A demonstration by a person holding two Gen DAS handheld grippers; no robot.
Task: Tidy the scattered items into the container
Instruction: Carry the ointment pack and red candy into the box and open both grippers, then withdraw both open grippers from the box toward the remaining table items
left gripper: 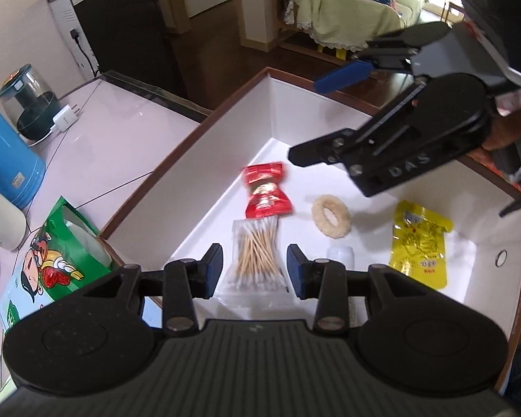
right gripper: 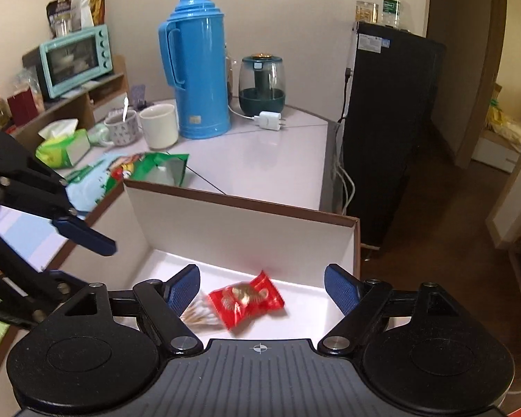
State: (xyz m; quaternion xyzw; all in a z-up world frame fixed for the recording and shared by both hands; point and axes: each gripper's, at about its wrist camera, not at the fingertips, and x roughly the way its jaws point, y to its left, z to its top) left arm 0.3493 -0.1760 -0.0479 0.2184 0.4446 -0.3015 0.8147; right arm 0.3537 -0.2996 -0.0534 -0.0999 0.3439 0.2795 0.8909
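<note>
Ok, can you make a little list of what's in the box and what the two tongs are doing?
box: white inside, brown rim
in the box: red snack packet, bag of cotton swabs, pale ring, yellow packet
left tongs: open, over the swabs
right tongs: open, over the red packet
outside the box: green bag, white mug, blue flask

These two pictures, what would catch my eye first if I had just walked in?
Probably the white box with brown edges, already holding a red snack packet, a clear bag of cotton swabs, a pale ring and a yellow pouch. Both black grippers, left and right, hover over it with jaws open and empty. Behind on the counter, a tall blue thermos stands out.
</note>
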